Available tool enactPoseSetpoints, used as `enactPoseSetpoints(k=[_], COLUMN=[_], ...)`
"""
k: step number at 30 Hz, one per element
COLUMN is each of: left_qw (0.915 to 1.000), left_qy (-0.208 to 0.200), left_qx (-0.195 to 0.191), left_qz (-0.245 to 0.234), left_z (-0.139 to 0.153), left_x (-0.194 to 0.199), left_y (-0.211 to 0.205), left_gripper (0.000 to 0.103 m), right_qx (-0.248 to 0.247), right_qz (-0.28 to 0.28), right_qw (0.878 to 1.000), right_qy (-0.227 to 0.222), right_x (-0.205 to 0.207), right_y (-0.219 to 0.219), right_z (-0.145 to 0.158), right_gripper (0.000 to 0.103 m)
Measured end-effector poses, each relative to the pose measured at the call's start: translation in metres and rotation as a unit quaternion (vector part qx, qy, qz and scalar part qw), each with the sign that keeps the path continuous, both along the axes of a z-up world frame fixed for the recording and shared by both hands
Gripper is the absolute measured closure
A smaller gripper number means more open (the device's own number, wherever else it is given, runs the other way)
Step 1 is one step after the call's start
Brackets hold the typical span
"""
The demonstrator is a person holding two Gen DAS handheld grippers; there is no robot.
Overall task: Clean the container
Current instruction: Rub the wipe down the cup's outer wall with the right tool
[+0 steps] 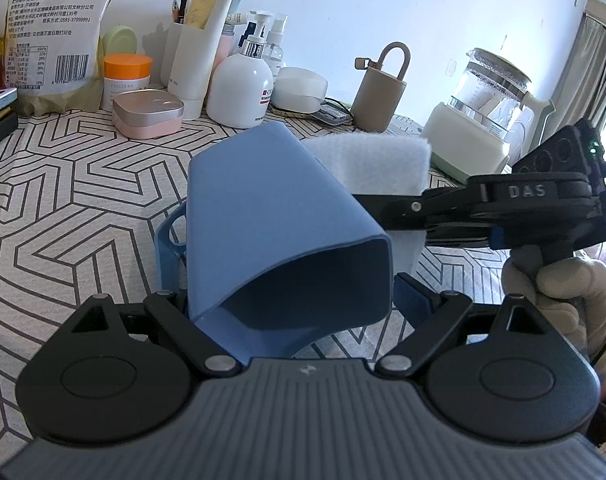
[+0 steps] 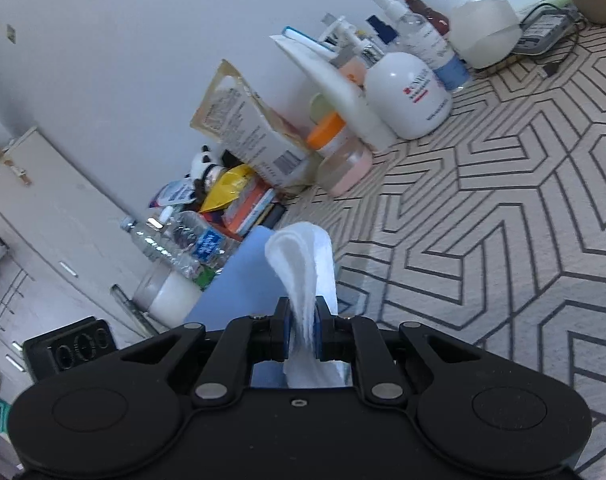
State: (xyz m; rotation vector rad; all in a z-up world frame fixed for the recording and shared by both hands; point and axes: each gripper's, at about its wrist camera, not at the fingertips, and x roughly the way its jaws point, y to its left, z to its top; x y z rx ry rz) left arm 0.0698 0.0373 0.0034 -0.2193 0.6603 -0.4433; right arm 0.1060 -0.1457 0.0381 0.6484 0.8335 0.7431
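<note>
The left gripper (image 1: 291, 300) pinches the blue container (image 1: 271, 216) between its fingers, lifted and tipped so the open mouth faces back toward the camera; the right gripper (image 2: 303, 334) is pressed together on a folded white cloth (image 2: 303, 264), which pokes out ahead of its fingers and sits against the container's far side, just beyond the left gripper.

Risks, as I read them: the container's wall looks thin and soft, so a hard wipe could buckle it or twist it out of the left pinch; the cloth is held by a narrow fold and might slide free if it drags on the rim.

Beneath both grippers lies a tablecloth (image 1: 63, 184) with a geometric line pattern; ahead of the left gripper, against a pale wall, stand a white pump bottle (image 1: 241, 88), an orange-lidded jar (image 1: 126, 76) and a glass kettle (image 1: 487, 92); curtains hang off to the right.
</note>
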Motion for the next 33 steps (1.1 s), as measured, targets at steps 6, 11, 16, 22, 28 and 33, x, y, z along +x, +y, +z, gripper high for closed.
enactPoseSetpoints(k=[6, 11, 16, 22, 28, 33], left_qw=[1.0, 1.0, 1.0, 0.9999, 0.9999, 0.9999], left_qy=[0.0, 0.0, 0.0, -0.001, -0.001, -0.001], left_qx=[-0.001, -0.001, 0.001, 0.0, 0.0, 0.0], left_qz=[0.0, 0.0, 0.001, 0.01, 0.01, 0.01], left_z=[0.0, 0.0, 0.001, 0.0, 0.0, 0.0], left_x=[0.0, 0.0, -0.001, -0.001, 0.0, -0.001], left_y=[-0.001, -0.001, -0.002, 0.001, 0.002, 0.002], left_gripper=[0.012, 0.012, 0.012, 0.011, 0.011, 0.011], right_qx=[0.023, 0.063, 0.058, -0.003, -0.004, -0.009], right_qz=[0.033, 0.065, 0.057, 0.026, 0.013, 0.012], right_qw=[0.999, 0.995, 0.996, 0.999, 1.0, 1.0], right_qy=[-0.031, -0.037, -0.031, -0.039, -0.008, -0.007], right_x=[-0.007, -0.009, -0.007, -0.006, 0.001, 0.002], right_y=[0.007, 0.011, 0.01, 0.012, 0.004, 0.005], right_z=[0.011, 0.015, 0.013, 0.009, 0.0, 0.0], right_gripper=[0.087, 0.087, 0.087, 0.087, 0.086, 0.086])
